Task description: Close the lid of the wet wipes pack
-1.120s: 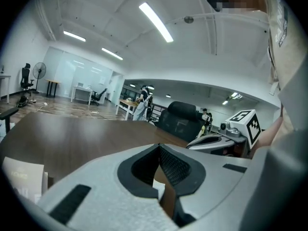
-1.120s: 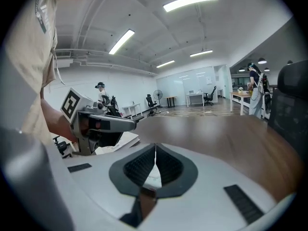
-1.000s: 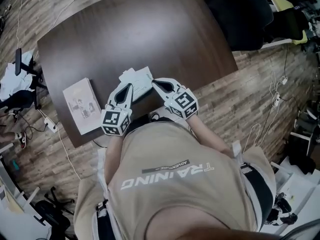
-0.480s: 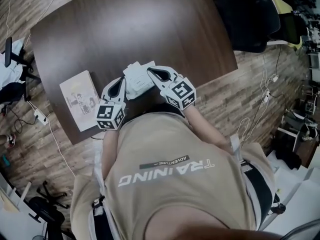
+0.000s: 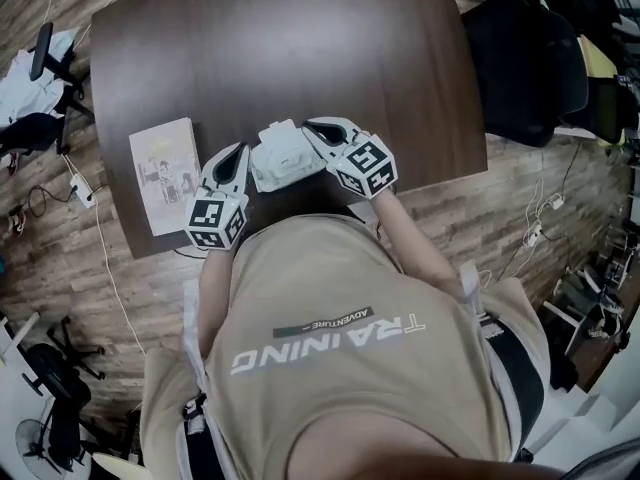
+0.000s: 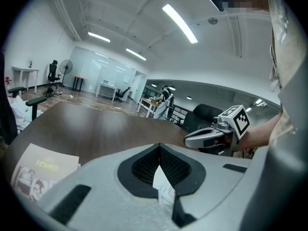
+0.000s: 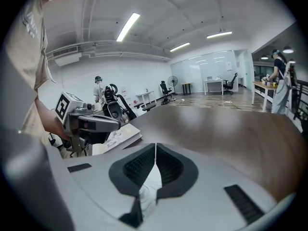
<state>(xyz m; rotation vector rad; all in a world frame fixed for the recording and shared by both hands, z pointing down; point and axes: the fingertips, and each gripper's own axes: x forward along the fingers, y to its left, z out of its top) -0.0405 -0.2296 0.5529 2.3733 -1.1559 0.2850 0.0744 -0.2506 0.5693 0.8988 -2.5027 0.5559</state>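
1. Left claw [image 6: 159, 147] has its tips pressed together with nothing pinched between them. The right claw [image 7: 155, 146] is closed and empty in the same way.
2. I see the wet wipes pack [image 5: 283, 156] as a soft white packet lying flat on the dark brown counter [image 5: 300, 38], close to the near edge in front of the person.
3. A small raised piece stands out at the pack's far edge. From above I cannot tell whether the lid is up or down.
4. Only the head view gives me the layout. The left claw [image 5: 243, 151] is at the pack's left side and the right claw [image 5: 310, 126] is at its far right corner. I cannot tell whether either one touches the pack.
5. That view also shows a booklet [image 5: 165, 173] left of the pack, near the counter's corner.
6. In the left gripper view the pack is only a white sliver [image 6: 161, 186] in the gap behind the tips. The other claw shows to the right.
7. In the right gripper view the same white patch [image 7: 151, 182] sits under the closed tips, with the booklet [image 7: 118, 136] beyond.
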